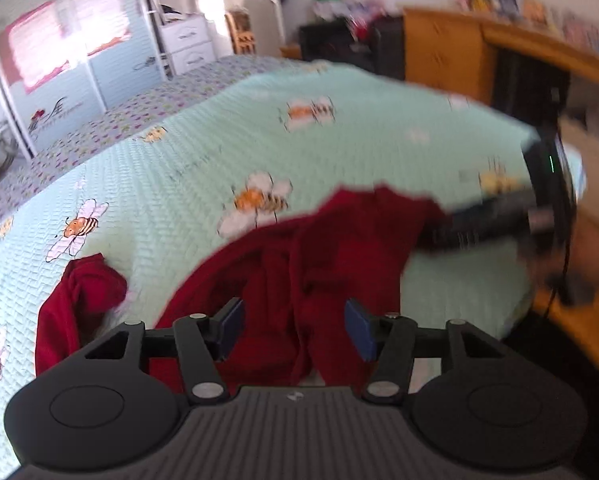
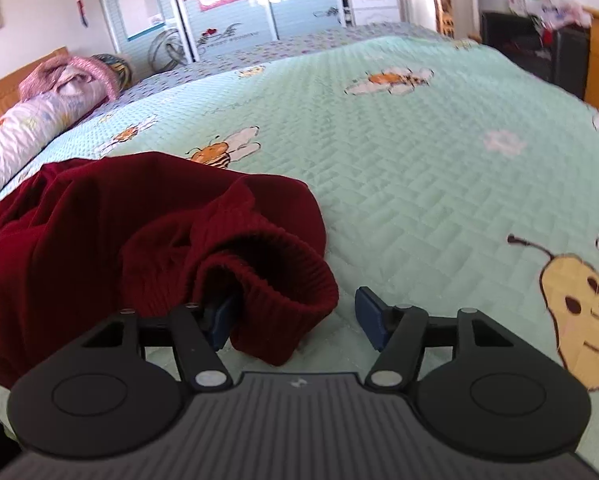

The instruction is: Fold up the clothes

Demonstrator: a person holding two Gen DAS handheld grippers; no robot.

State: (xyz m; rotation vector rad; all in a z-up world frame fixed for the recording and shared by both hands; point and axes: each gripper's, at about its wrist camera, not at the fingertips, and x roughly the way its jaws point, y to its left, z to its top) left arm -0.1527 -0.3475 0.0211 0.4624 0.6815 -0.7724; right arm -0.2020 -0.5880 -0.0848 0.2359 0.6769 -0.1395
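A dark red knit sweater [image 1: 331, 252] lies crumpled on the mint green bee-print bedspread [image 1: 219, 152]. My left gripper [image 1: 295, 330] is open, its blue pads either side of a fold of the red fabric. The right gripper shows blurred at the right of the left wrist view [image 1: 495, 220], at the sweater's far edge. In the right wrist view the sweater [image 2: 111, 232] fills the left side. My right gripper [image 2: 297, 318] is open, with the ribbed cuff [image 2: 287, 300] lying between its pads, against the left pad.
A pink blanket and pillow [image 2: 55, 92] lie at the bed's head by a wooden headboard. A white wardrobe [image 2: 227, 4] stands beyond the bed. A wooden dresser [image 1: 451, 48] and dark boxes stand to the right of the bed.
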